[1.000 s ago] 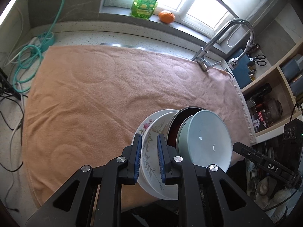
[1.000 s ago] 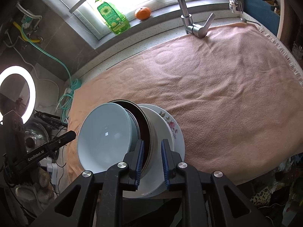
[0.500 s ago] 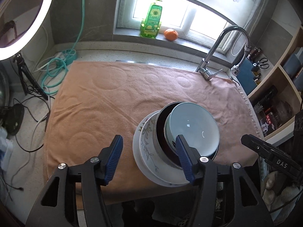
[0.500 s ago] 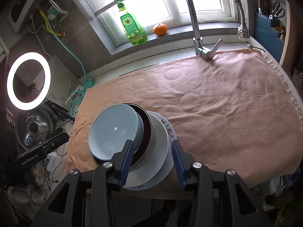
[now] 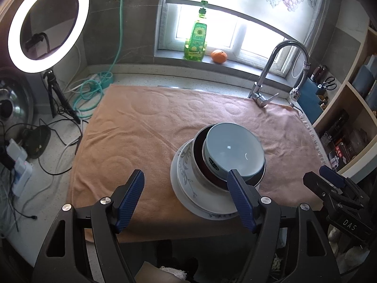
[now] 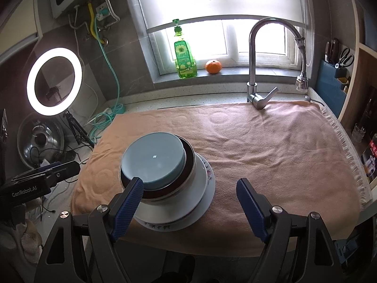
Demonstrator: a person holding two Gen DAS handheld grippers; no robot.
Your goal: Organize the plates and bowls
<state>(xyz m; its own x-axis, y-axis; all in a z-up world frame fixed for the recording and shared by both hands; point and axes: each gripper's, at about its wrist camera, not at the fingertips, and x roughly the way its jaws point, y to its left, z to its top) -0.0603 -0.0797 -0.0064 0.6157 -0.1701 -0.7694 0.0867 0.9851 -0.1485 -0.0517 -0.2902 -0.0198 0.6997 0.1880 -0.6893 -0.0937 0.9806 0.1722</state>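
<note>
A stack stands near the front edge of the orange towel (image 5: pixel 146 127): a pale blue bowl (image 5: pixel 233 151) inside a dark steel-rimmed bowl (image 5: pixel 200 165), on white floral plates (image 5: pixel 186 181). The same stack shows in the right wrist view: blue bowl (image 6: pixel 153 160), dark bowl (image 6: pixel 188 160), plates (image 6: pixel 202 188). My left gripper (image 5: pixel 186 200) is open and empty, held back above the front edge left of the stack. My right gripper (image 6: pixel 188 205) is open and empty, just right of the stack. Neither touches the dishes.
A faucet (image 6: pixel 254 70) stands at the towel's back right. A green soap bottle (image 6: pixel 183 54) and an orange (image 6: pixel 213 67) sit on the sill. A ring light (image 5: pixel 47 21), cables (image 5: pixel 92 92) and a pot lid (image 6: pixel 40 139) are left; shelves (image 5: pixel 348 127) are right.
Both grippers have opened, let go of the plates' rims and pulled back and up. The stack now rests flat on the towel.
</note>
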